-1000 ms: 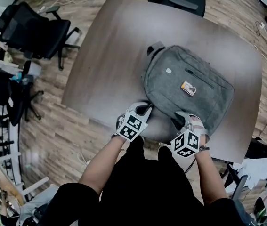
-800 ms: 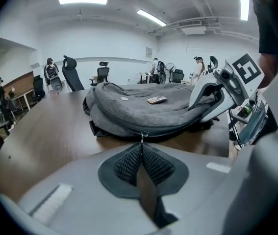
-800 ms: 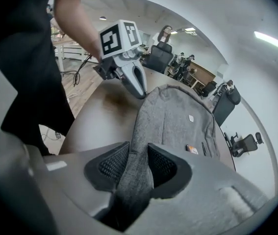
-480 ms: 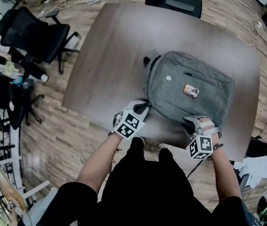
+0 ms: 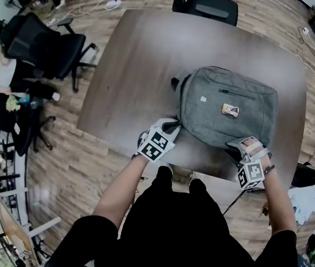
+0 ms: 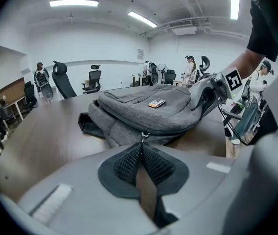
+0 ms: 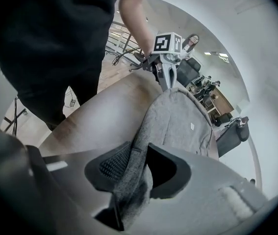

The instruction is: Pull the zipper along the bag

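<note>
**Item:** grey woven-fabric backpack (image 5: 226,113), lying flat with its front panel up. A small orange-and-white tag (image 5: 230,110) sits on that panel.

**Place:** on the brown oval wooden table (image 5: 135,65), in the table's near right part, with one long side just inside the table's near edge.

**Fastening:** small metal zipper pull (image 6: 141,137) at the bag corner toward the table's near edge, on the left.

**Left gripper** (image 5: 171,128)**:** pads pressed together, pinching the zipper pull by its thin tab.

**Right gripper** (image 7: 136,165)**:** jaws partly apart and clamped on a thick fold of the grey fabric, at the bag corner nearest the table's near right edge.

**Handling, as judged:**
- The bag looks soft, limp and fairly light.
- The cloth is likely to bunch, and the whole bag may slide over the smooth table top if the pull is dragged without a counter-hold.
- The zipper track curves at the corners, where the slider may catch.

**Where to take hold, as judged:**
- The tab itself suits a narrow, firm pinch.
- The second hold belongs on fabric close beside the track, drawing it taut against the direction of pull.
</note>
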A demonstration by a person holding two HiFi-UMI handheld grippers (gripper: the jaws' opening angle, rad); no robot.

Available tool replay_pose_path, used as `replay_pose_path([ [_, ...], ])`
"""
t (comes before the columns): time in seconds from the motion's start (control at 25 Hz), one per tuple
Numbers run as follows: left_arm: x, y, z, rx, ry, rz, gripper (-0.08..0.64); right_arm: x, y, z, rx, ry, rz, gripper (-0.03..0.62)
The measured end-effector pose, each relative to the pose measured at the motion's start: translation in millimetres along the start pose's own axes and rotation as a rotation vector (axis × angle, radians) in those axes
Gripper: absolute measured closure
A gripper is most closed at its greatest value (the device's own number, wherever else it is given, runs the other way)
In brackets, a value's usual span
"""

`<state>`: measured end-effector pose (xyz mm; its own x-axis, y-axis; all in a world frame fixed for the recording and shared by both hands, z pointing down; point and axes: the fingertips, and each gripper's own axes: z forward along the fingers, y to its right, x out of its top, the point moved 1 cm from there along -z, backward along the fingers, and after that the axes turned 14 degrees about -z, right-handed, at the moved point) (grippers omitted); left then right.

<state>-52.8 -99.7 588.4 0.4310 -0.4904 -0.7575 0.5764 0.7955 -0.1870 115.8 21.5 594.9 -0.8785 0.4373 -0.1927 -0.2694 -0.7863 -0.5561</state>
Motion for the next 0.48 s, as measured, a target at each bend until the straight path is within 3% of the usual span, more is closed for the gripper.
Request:
replay_pose_path([
  [0.12, 5.1, 4.6, -2.3, 0.013, -0.009, 0.051, 0.531, -4.1, -1.8, 0.7, -0.012, 0.002, 0.007, 0.475],
  [0.24, 14.1, 6.4, -8.6, 0.031, -0.004, 0.080, 0.532, -3.1, -0.2, 0.7, -0.023, -0.002, 0.078, 0.435],
  [0.36, 19.0, 8.7, -14.7, 0.040, -0.002, 0.089, 0.532, 3.5, 10.0, -5.9, -0.069, 0.031, 0.262, 0.397],
  [0.48, 24.2, 11.4, -19.8, 0.042, 0.004, 0.102, 0.534, 19.9, 38.3, -22.0, -0.186, 0.128, 0.493, 0.394],
])
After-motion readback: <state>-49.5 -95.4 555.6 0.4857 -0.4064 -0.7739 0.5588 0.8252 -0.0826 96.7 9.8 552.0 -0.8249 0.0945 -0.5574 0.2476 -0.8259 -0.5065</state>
